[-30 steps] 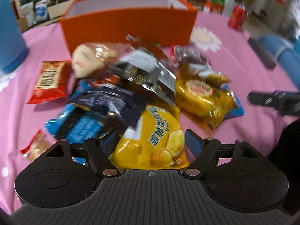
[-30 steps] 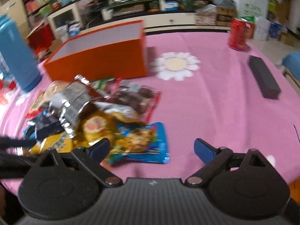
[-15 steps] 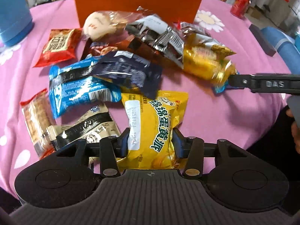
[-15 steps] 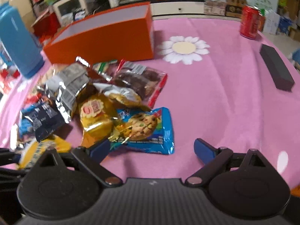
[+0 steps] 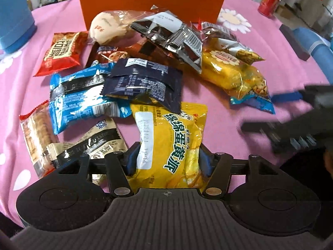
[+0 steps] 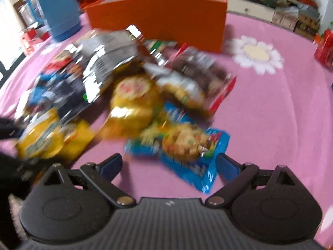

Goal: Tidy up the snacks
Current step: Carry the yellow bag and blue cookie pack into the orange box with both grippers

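Since the earlier frame the right gripper (image 6: 168,166) had dropped, jaws apart, toward the blue cookie packet (image 6: 183,150), while the left gripper (image 5: 167,160), jaws opening though both pads touched the yellow cake packet (image 5: 168,143), needed a firmer squeeze before lifting toward the orange box (image 5: 152,2).

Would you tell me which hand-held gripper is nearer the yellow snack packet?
Left. The left hand-held gripper straddles the yellow snack packet, jaws opening; the right hand-held gripper hovers beside it.

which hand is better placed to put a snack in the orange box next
Left. Its fingers already flank the yellow packet, though they are opening. The right gripper is open, only nearing the blue packet.
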{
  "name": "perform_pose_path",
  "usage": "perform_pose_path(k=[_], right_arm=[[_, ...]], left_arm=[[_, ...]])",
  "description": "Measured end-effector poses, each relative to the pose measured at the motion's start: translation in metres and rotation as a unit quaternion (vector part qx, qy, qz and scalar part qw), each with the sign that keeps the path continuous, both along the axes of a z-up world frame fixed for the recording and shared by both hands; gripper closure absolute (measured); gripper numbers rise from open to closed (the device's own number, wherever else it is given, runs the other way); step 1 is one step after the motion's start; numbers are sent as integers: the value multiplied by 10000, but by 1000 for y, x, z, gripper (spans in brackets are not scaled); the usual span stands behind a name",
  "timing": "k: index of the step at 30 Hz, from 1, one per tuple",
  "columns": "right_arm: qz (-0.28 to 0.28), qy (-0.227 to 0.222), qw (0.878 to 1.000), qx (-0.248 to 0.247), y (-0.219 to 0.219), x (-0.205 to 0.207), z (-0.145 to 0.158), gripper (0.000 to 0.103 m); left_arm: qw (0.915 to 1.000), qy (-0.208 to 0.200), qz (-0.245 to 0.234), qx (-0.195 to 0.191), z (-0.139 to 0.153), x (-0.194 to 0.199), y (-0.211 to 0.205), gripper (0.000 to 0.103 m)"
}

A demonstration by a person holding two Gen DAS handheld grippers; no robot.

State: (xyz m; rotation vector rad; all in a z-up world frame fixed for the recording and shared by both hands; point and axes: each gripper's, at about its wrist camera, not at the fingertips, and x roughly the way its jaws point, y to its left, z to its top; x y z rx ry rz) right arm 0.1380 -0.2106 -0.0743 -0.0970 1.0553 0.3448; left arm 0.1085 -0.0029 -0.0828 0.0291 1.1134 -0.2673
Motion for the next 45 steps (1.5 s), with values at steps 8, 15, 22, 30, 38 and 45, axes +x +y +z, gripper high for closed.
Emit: perform_pose_path(k=[8,15,22,30,38,45], right_arm=[[685,-434,9967,-42,-8,4,12,8],[1418,-264,9895,115,-2,28,-8,7],[794,-185,9958,415,-2,-9,4,8],[675,-374,9967,-235,20,-16,-8,15],[175,-337,9993,52,1,-38,5,55],[-198,-638,9934,929,-13,-56,59,56]], left_arm=[[9981,-115,-601,116,5,-4,1,52],[9963,-128,-769,351,-4,-1,-4,73],[9946,-257,-839,555,0,-4,-11,63],[9975,-160,-535,444,-2,-3,-10,88],[9998,-54,-211,29,13,-27,15,94],[9963,-624,188,-552,59,-29,37,94]])
